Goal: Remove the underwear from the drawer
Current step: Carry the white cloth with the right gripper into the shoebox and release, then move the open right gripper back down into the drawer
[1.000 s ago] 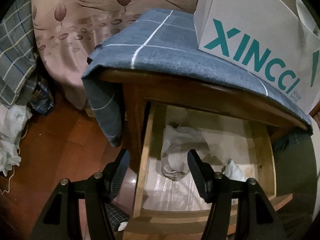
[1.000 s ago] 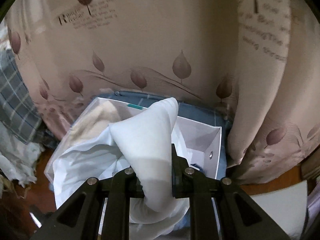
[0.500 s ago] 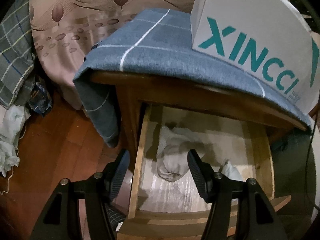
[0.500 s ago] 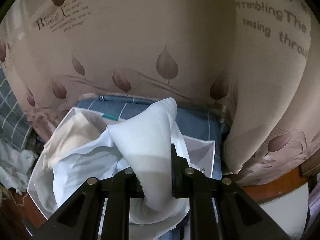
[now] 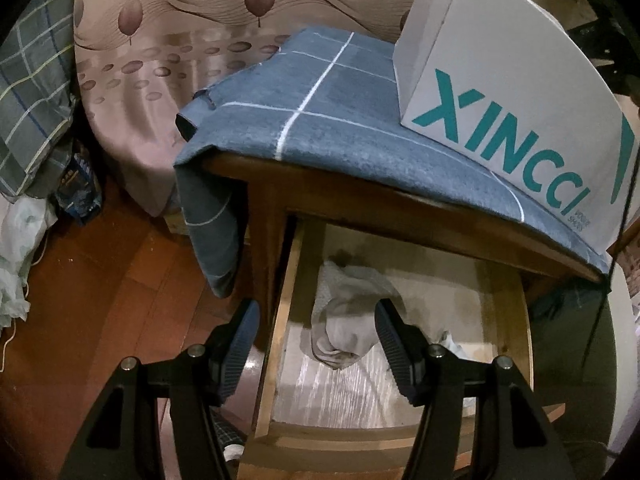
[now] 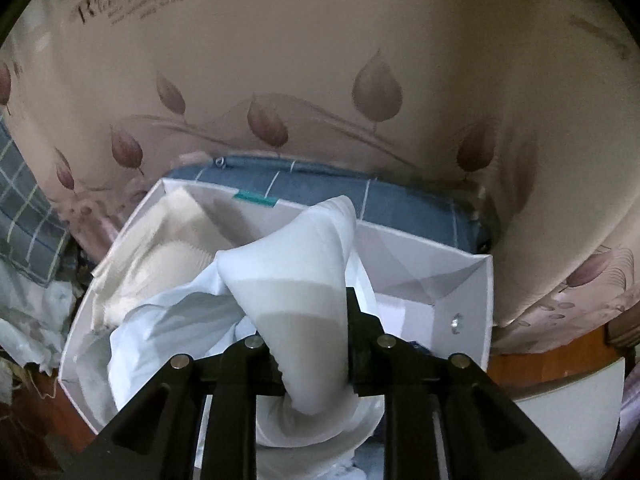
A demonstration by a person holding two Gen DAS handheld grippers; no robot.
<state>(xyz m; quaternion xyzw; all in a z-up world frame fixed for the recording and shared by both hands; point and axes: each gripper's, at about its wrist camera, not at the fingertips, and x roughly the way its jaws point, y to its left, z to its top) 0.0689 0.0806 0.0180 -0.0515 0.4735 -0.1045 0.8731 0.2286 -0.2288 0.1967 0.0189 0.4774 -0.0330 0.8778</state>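
Note:
Crumpled grey underwear (image 5: 340, 332) lies in the open wooden drawer (image 5: 276, 340) of a nightstand. My left gripper (image 5: 316, 314) hangs open above the drawer and touches nothing. A small white cloth (image 5: 452, 344) lies further right in the drawer. In the right wrist view, my right gripper (image 6: 310, 332) holds white underwear (image 6: 296, 272) over an open white box (image 6: 420, 264). Its jaws are opening, with the cloth still pinched between them. Cream and pale cloths (image 6: 172, 256) lie inside the box.
The white box (image 5: 500, 92) printed XINCCI stands on a blue checked cloth (image 5: 320, 120) that covers the nightstand top. A leaf-patterned curtain (image 6: 320, 80) hangs behind. Clothes (image 5: 24, 80) are piled at the left above a reddish wooden floor (image 5: 100, 280).
My right gripper has sunk toward the white box with the white underwear, so the box looks larger. The left gripper has hardly moved.

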